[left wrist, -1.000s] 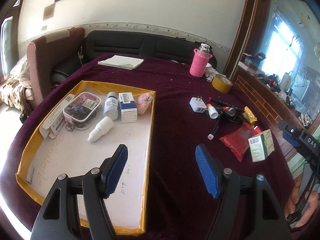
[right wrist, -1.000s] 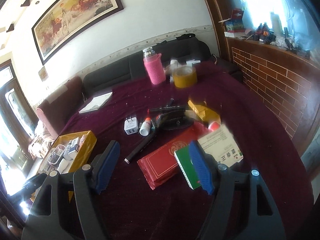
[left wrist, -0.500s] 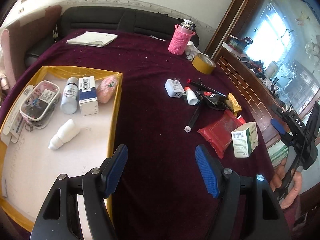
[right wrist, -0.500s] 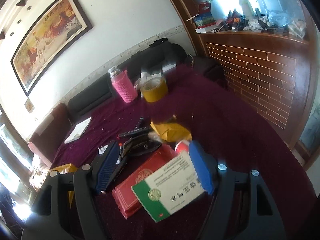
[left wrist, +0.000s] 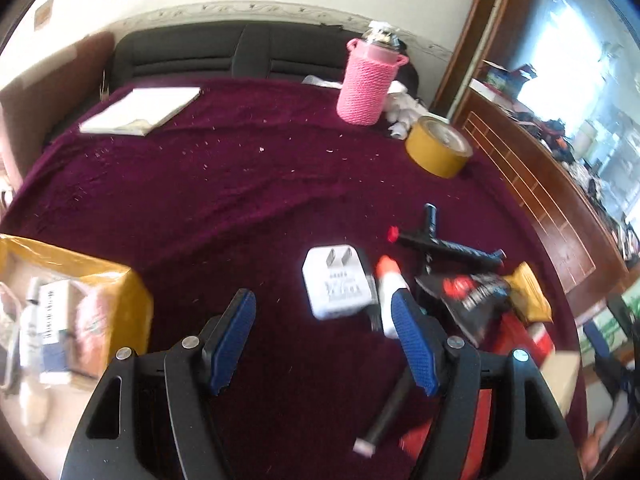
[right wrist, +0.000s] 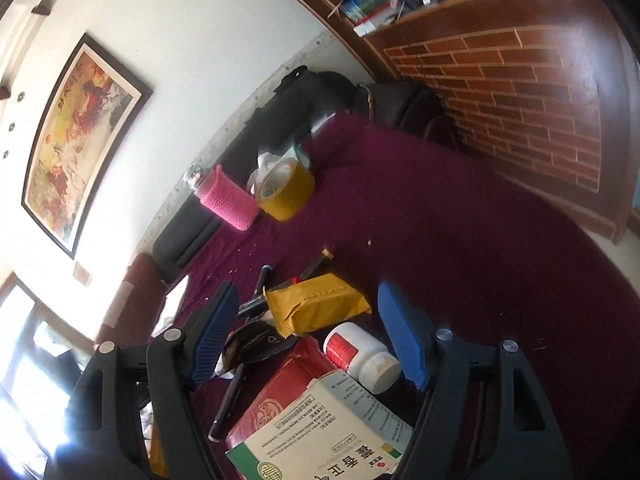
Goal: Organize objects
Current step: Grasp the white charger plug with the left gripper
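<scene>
Left wrist: my left gripper (left wrist: 324, 336) hangs with its jaws apart and nothing between them, over the cloth (left wrist: 224, 184) just short of the charger (left wrist: 338, 286). The risk I see is crowding: the small bottle (left wrist: 390, 298) lies right against the charger and touches my right pad in this view, so closing here could pinch or roll the bottle instead. The charger is white, lying flat with its prongs up. The tray (left wrist: 120, 292) sits at the left edge, already holding boxes and bottles.

Right wrist: my right gripper (right wrist: 304, 332) is also spread wide and empty, above the pile. The pill bottle (right wrist: 362, 356) lies on its side between the pads, resting against the red pouch (right wrist: 296, 376) and the box (right wrist: 320, 428). Being round, it may roll or squirt out if I close off-centre, and the yellow packet (right wrist: 316, 304) could get nudged.
</scene>
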`<act>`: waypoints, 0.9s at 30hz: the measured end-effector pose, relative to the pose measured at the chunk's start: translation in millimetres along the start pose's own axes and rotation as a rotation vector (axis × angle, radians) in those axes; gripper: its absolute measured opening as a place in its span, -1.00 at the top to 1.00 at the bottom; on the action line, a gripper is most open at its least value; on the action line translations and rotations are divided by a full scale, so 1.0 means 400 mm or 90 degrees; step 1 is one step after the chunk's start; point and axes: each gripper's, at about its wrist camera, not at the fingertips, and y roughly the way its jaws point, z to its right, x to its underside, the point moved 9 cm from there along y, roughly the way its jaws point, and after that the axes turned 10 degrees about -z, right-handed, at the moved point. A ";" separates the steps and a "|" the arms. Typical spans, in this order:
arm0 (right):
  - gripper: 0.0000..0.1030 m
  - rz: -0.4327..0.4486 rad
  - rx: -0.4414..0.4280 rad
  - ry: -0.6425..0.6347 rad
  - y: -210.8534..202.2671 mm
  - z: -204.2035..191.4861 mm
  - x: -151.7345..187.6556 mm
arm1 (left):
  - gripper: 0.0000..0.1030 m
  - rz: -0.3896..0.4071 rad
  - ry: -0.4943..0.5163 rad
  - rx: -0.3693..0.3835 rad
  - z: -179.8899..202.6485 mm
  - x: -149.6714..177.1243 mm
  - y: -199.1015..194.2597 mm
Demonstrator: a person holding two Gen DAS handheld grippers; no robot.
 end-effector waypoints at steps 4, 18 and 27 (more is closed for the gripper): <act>-0.38 -0.020 -0.003 0.005 0.014 0.009 0.009 | -0.24 -0.022 -0.021 -0.007 0.004 -0.029 0.083; -0.38 -0.050 0.007 0.005 0.042 0.009 0.035 | 0.15 -0.002 0.019 0.000 0.021 -0.023 0.101; -0.38 -0.019 0.066 -0.043 0.038 -0.003 0.035 | 0.62 -0.018 0.059 0.013 0.051 -0.006 0.081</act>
